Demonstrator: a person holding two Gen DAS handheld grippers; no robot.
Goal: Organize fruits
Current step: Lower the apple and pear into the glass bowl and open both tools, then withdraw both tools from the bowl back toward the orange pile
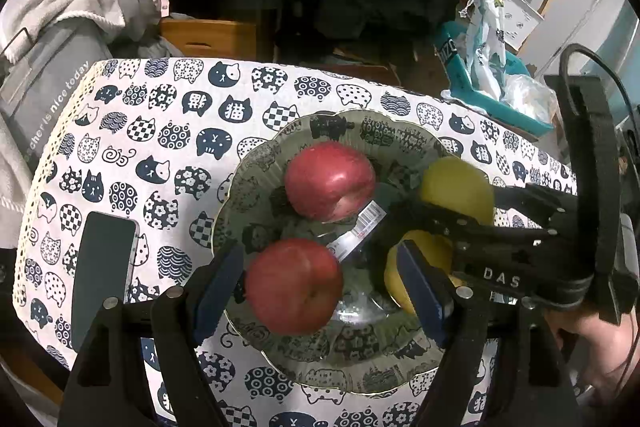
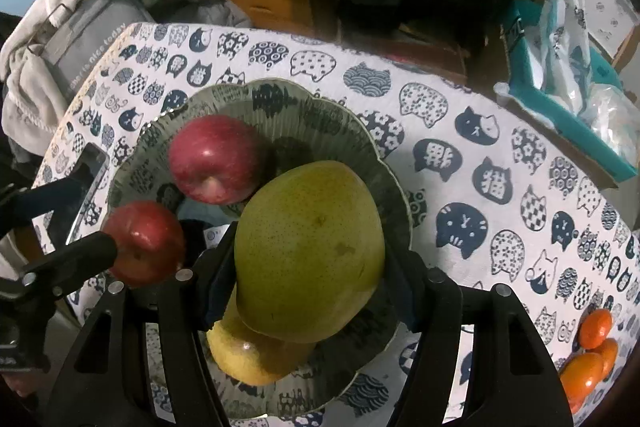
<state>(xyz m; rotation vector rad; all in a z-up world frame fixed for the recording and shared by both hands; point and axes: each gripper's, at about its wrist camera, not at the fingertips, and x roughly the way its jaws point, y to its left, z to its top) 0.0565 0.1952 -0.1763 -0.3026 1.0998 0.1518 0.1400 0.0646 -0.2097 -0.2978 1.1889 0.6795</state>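
From my left wrist, my left claw (image 1: 320, 291) stands partly open at the bottom middle of the frame, its blue pads (image 1: 218, 283) either side of a round red apple (image 1: 294, 285) with a gap on each side; it grips nothing. That apple lies in a scalloped clear glass plate (image 1: 376, 371) at centre, on a counter under a white cloth printed with navy cat heads (image 1: 160, 131). A second red apple (image 1: 330, 179) sits above it in the plate, with a barcode label (image 1: 370, 221) showing between them. At right, my right claw (image 1: 440, 223) reaches in from the edge, carrying a yellow-green pear (image 1: 456, 187), and another yellow pear (image 1: 400, 281) lies below it. A dark flat phone (image 1: 102, 275) rests on the cloth at lower left.

From my right wrist, my right claw (image 2: 308, 291) is closed partway on the large yellow-green pear (image 2: 312, 247), pads pressing both flanks, above the plate (image 2: 384, 179). The second yellow pear (image 2: 240, 359) lies beneath it at lower centre. Both red apples, one (image 2: 214, 159) and the other (image 2: 144, 243), sit at left, with my left claw (image 2: 100, 247) beside the lower one. Three orange tangerines (image 2: 588, 363) lie on the cloth at lower right.
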